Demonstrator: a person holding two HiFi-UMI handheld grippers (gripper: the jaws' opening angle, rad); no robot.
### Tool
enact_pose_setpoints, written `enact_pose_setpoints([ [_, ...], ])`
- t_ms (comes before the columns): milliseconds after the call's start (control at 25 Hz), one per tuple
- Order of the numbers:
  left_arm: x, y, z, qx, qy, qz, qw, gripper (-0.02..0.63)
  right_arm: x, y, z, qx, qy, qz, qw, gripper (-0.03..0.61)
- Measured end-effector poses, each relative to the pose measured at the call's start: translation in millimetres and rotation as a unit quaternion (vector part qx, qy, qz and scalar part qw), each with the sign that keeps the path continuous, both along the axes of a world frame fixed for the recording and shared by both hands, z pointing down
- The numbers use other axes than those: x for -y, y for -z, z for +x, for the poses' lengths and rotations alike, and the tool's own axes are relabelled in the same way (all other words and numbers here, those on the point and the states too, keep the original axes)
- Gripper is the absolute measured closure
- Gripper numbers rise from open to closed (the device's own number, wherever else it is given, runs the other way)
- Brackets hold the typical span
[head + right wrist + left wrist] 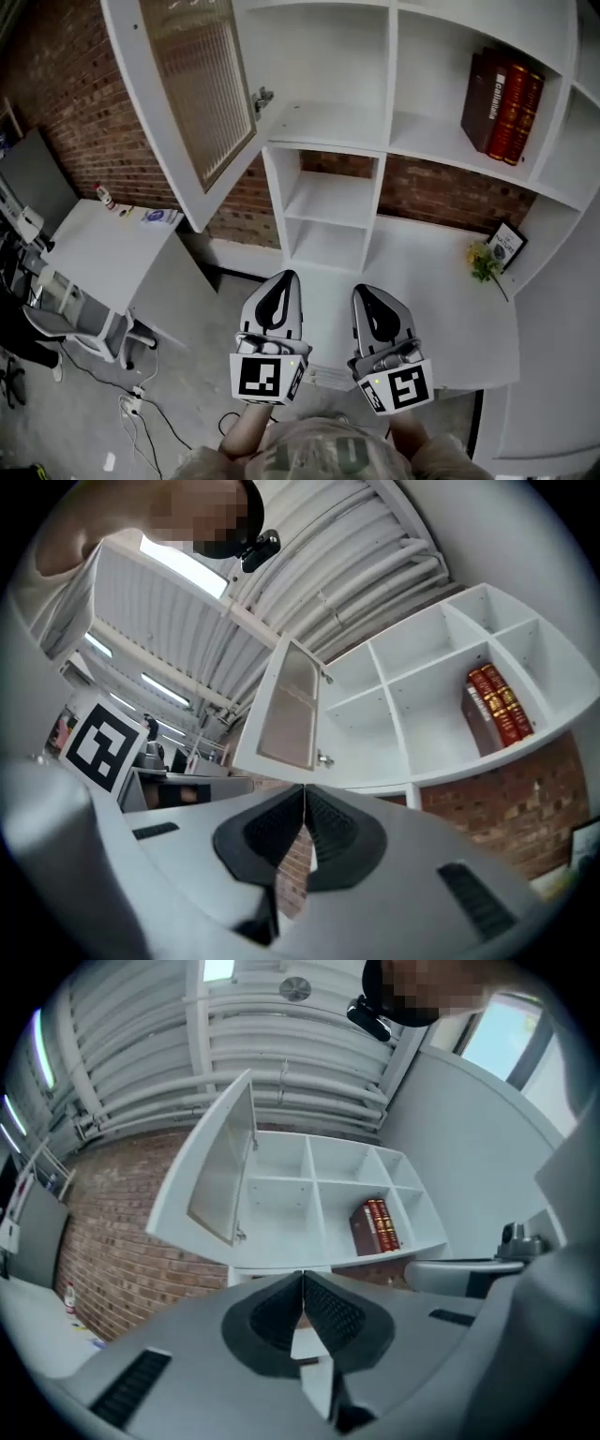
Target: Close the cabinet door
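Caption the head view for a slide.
Left gripper and right gripper, both shut and empty, held below the open cabinet door; books stand on a shelf.

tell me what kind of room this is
Likely an office or studio workspace: a white shelf unit with an open cabinet door and books, plus a white desk with a rolling chair, against a brick wall.

Red brick wall [66, 103], white desk [98, 248], grey floor [187, 314], office chair [80, 323].
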State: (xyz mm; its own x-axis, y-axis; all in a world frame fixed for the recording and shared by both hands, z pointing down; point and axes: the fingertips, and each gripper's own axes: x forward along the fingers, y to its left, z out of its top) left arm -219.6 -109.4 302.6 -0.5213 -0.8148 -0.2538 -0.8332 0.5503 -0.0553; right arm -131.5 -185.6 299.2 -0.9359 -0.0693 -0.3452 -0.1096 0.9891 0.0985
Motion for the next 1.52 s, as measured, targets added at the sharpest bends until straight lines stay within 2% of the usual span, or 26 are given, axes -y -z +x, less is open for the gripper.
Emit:
enact_pose_setpoints([
  [80, -26.2, 17.1, -16.0, 0.020, 0.043, 0.009, 0.9988, 0.600, -21.5, 7.1, -14.9, 0.010, 0.041, -0.002, 0.999, 0.561],
  [200, -60.9, 47.0, -37.3, 0.049, 0.083, 0.027, 0.9950, 0.598, -50.4, 12.2, -35.3, 0.016, 0.094, -0.005, 0.995, 0.561],
  [360, -99.6, 87.4, -58.7, 0.092, 0.144, 0.049, 0.9841, 0.598, -78.4, 13.3, -54.4, 0.015, 0.146, 0.001, 0.989, 0.561],
  [480, -113.9, 113.6, -72.7, 0.107, 0.163, 0.055, 0.9792, 0.580, -89.8, 12.9, -60.0, 0.011, 0.170, 0.005, 0.985, 0.561],
  [560, -115.9, 127.1, -84.6, 0.108, 0.158, 0.057, 0.9798, 0.486, -92.7, 13.9, -62.1, 0.010, 0.177, 0.004, 0.984, 0.561],
  [680, -113.7, 135.8, -102.8, 0.095, 0.142, 0.061, 0.9834, 0.449, -95.6, 12.6, -64.7, 0.006, 0.185, 0.001, 0.983, 0.561],
  [960, -101.8, 130.7, -137.4, 0.037, 0.109, 0.074, 0.9906, 0.449, -96.7, 8.9, -64.0, -0.001, 0.189, 0.006, 0.982, 0.561],
  [1160, -89.5, 127.1, -145.3, 0.032, 0.102, 0.056, 0.9927, 0.453, -90.6, 6.2, -61.8, -0.005, 0.177, 0.012, 0.984, 0.561],
  [1360, -90.1, 130.0, -145.8, 0.031, 0.103, 0.053, 0.9928, 0.516, -88.4, 1.6, -60.6, -0.013, 0.170, 0.015, 0.985, 0.561],
  [1520, -89.9, 133.6, -130.8, 0.020, 0.069, 0.058, 0.9957, 0.531, -97.6, -0.7, -57.7, -0.024, 0.171, 0.014, 0.985, 0.561],
])
